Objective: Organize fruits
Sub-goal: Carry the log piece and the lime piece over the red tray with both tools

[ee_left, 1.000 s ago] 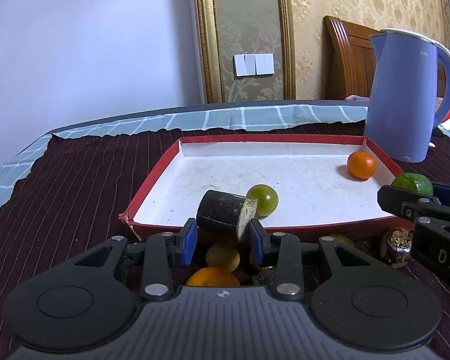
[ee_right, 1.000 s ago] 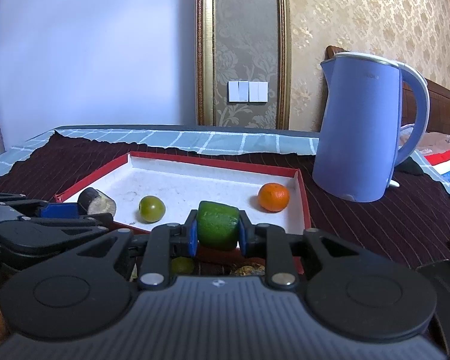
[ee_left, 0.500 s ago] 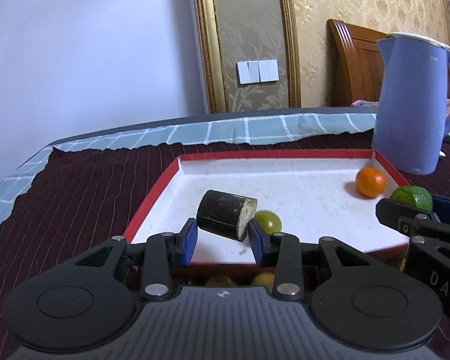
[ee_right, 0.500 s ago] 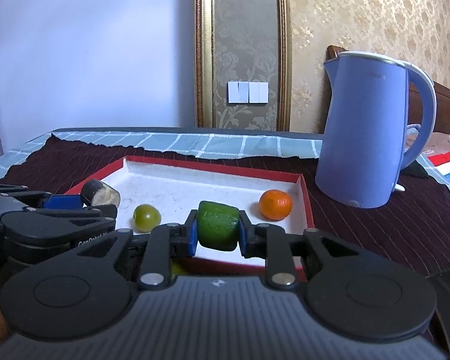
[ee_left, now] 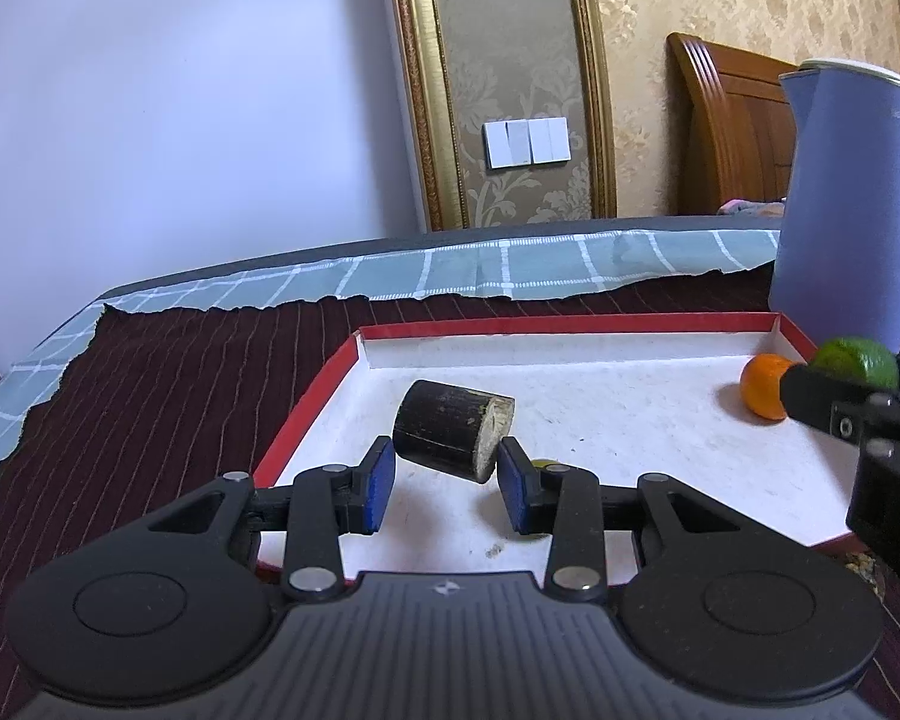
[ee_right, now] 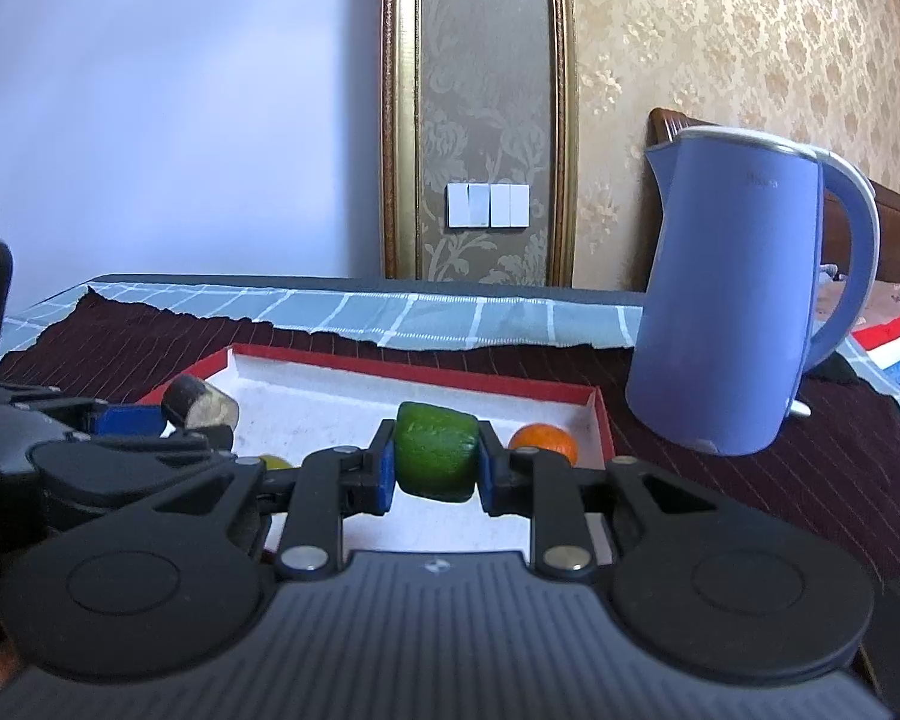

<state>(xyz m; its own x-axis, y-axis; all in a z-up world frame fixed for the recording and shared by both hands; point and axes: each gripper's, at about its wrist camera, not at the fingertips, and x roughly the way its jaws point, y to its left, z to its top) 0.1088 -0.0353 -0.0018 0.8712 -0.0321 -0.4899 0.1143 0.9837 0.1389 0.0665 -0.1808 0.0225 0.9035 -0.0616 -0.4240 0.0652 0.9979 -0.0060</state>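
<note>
A dark striped cloth [ee_left: 168, 396] covers the table, with a blue checked cloth [ee_right: 426, 315] along its far edge. On it stand a blue kettle [ee_right: 744, 294] and a red-rimmed tray [ee_left: 570, 327]. The right view shows the kettle whole, handle included; the left view crops it at the frame edge. The left gripper [ee_left: 446, 468] holds a dark cane stub [ee_left: 450, 429] over the tray's left part, its blue pads [ee_left: 380, 483] tight on both ends. The right gripper [ee_right: 433, 468] is clamped on a lime [ee_right: 435, 450] above the tray's near right. An orange [ee_right: 543, 441] lies in the tray's right corner. A small green fruit [ee_right: 273, 461] lies in the tray, mostly hidden behind the fingers in both views.
</note>
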